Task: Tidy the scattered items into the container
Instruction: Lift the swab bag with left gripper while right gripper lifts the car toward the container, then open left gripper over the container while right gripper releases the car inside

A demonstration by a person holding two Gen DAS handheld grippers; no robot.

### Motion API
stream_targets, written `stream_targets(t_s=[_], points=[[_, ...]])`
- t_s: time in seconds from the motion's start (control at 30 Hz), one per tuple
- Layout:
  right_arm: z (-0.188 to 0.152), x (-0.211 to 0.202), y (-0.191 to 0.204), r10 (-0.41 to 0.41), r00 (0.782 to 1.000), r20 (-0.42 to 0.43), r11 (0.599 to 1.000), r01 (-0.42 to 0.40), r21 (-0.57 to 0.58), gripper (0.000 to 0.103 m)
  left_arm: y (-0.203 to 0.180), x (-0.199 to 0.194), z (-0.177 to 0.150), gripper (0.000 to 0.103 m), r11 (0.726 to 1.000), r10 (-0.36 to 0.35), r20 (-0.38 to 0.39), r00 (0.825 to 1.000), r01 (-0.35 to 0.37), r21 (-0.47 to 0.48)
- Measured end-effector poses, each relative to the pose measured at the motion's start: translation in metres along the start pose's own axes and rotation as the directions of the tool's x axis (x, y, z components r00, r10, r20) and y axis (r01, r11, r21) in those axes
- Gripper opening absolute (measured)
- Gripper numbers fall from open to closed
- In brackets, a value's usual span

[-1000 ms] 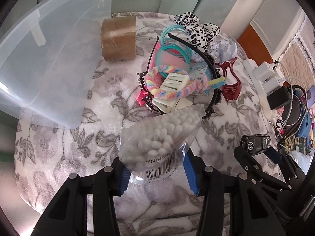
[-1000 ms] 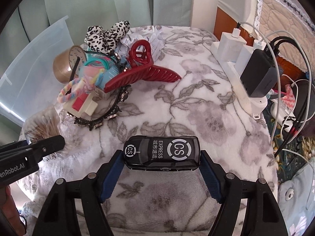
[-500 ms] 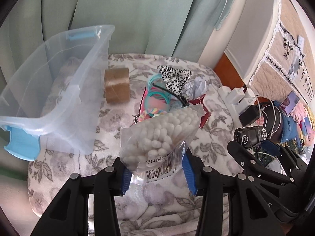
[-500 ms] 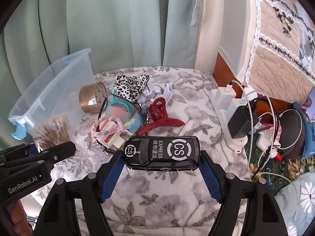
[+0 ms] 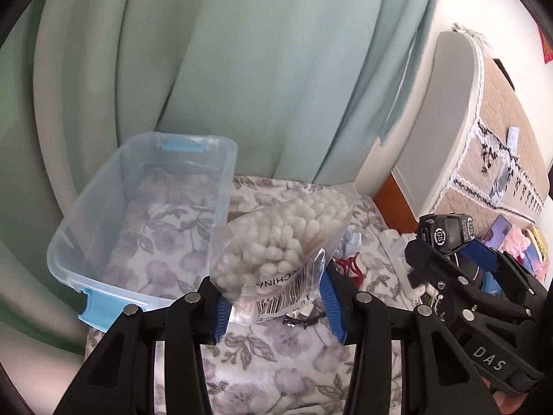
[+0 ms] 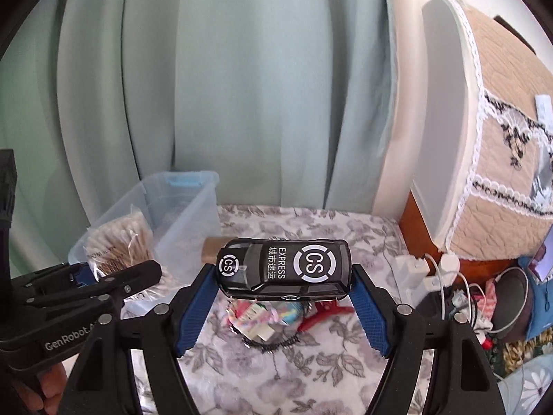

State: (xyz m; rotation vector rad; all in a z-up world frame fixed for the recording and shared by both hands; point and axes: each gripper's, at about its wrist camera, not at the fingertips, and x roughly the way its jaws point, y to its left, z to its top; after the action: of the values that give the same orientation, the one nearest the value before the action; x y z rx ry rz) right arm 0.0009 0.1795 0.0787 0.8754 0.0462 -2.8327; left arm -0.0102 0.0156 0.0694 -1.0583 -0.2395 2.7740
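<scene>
2 grippers up off the floral blanket (image 6: 311,373): left gripper (image 5: 273,306) clamps the cotton swab bag (image 5: 280,252), right gripper (image 6: 283,311) clamps the black toy car (image 6: 283,268). Clear container (image 5: 145,228) sits far left, its open top unobstructed; hair accessories (image 6: 266,318) lie below the car.

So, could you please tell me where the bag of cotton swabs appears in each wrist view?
Left wrist: the bag of cotton swabs sits centre, low, clamped in the left hand-held gripper.
Right wrist: it is at the left edge, before the bin.
Shared landmark: the clear plastic bin.
</scene>
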Motion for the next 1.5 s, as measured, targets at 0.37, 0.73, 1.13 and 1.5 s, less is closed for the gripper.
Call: stream_targets(t_s=[0.37, 0.73, 1.13, 1.5], points=[[0.039, 0.014, 0.08, 0.22, 0.975, 0.0, 0.972, -0.219, -0.082, 0.078, 0.084, -0.021, 0.005, 0.047, 0.98, 0.129, 0.058, 0.99, -0.119, -0.161], [0.043, 0.058, 0.139, 0.279, 0.955, -0.099, 0.937, -0.293, -0.192, 0.078, 0.138, 0.002, 0.003, 0.047, 0.953, 0.18, -0.002, 0.984, -0.175, -0.247], [0.063, 0.084, 0.163, 0.303, 0.947, -0.104, 0.919, -0.32, -0.229, 0.079, 0.158, 0.007, 0.009, 0.052, 0.947, 0.171, -0.009, 0.985, -0.166, -0.275], [0.059, 0.087, 0.148, 0.304, 0.946, -0.111, 0.922, -0.322, -0.214, 0.093, 0.153, 0.013, 0.003, 0.064, 0.952, 0.151, -0.03, 0.988, -0.154, -0.266]])
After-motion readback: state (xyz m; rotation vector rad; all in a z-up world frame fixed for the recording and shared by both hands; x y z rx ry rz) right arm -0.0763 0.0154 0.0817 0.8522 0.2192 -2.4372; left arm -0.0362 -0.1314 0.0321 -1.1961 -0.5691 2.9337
